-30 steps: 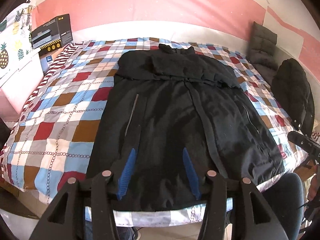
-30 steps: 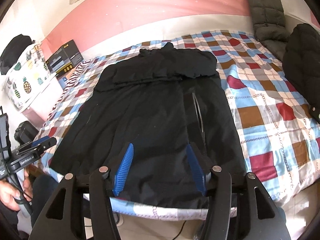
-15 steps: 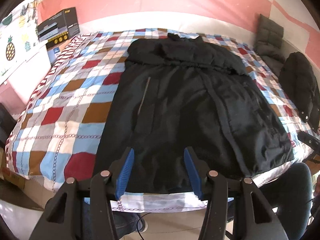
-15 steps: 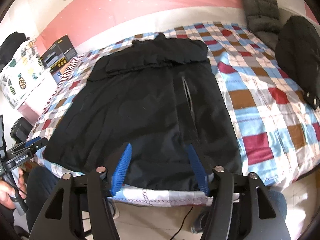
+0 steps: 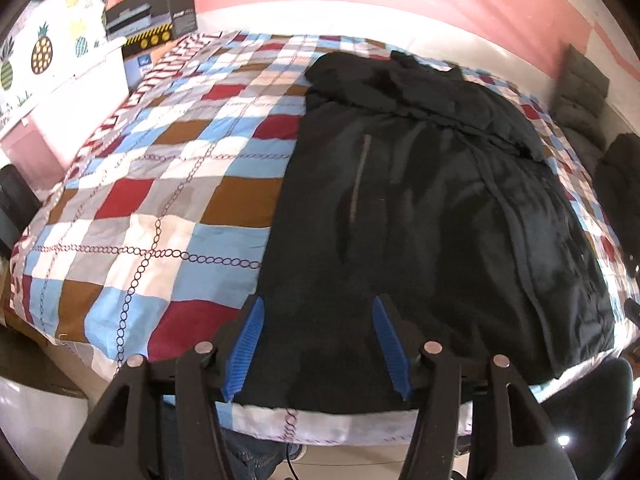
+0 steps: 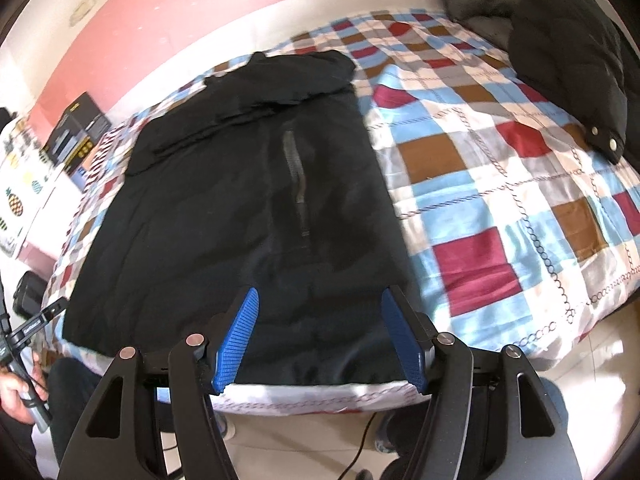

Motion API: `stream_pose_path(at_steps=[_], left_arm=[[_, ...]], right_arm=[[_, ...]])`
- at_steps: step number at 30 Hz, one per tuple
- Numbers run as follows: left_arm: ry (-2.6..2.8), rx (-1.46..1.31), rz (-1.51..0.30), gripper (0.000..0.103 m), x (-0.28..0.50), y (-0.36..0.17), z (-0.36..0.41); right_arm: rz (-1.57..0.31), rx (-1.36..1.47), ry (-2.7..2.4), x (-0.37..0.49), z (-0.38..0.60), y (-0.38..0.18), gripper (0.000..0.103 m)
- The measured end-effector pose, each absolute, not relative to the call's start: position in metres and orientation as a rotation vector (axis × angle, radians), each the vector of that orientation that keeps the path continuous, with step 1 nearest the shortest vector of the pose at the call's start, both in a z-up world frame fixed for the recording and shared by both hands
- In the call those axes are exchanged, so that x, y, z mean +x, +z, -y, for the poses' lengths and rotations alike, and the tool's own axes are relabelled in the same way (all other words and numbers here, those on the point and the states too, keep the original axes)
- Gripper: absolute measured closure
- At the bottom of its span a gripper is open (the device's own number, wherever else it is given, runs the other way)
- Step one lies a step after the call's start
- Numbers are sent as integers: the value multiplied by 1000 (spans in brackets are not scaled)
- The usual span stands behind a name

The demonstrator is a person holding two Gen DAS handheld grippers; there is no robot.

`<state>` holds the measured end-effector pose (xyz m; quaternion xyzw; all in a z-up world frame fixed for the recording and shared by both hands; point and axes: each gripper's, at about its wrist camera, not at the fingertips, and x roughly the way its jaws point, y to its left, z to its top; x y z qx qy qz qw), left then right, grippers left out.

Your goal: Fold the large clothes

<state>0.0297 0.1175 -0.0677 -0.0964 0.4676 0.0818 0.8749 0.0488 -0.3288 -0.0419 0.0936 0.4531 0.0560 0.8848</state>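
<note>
Left wrist view has the left hand-held gripper [image 5: 318, 342] spread wide and holding nothing, poised over the near hem of the long black padded coat [image 5: 432, 216], close to its left corner. Right wrist view shows the right hand-held gripper [image 6: 318, 338] equally wide and empty above the hem's right end, so each hand seems about as near to its own corner. Lying flat on the checked red, blue and brown bedspread [image 5: 160, 184], the coat runs lengthwise straight away from both, collar farthest. Beyond, the black cardboard box [image 5: 154, 12] carries printing too small to read; a strip on the left tool's frame, seen from the right, is also illegible.
</note>
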Motion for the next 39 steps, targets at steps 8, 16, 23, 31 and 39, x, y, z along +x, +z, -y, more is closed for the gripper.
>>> stream_pose_path(at_steps=[8,16,23,31,39], left_arm=[[168,-243,-1048,44,53,-98,-142],[109,-401,-1078,39,64,-118,-154],[39,-375,-1068,38,51,-117,-129],[51,-412,-1075,34,60,-126,-134],[68,-363,-1085,70,59,-120,-127]], right_arm=[[-1014,262,69,79,366,-68,38],[-1139,425,176,93,375,-103,38],[-1175,446,241,89,371,-106,35],[-1182,523,228,99,378,-115,35],[-1199,558,268,96,377,-111,73]])
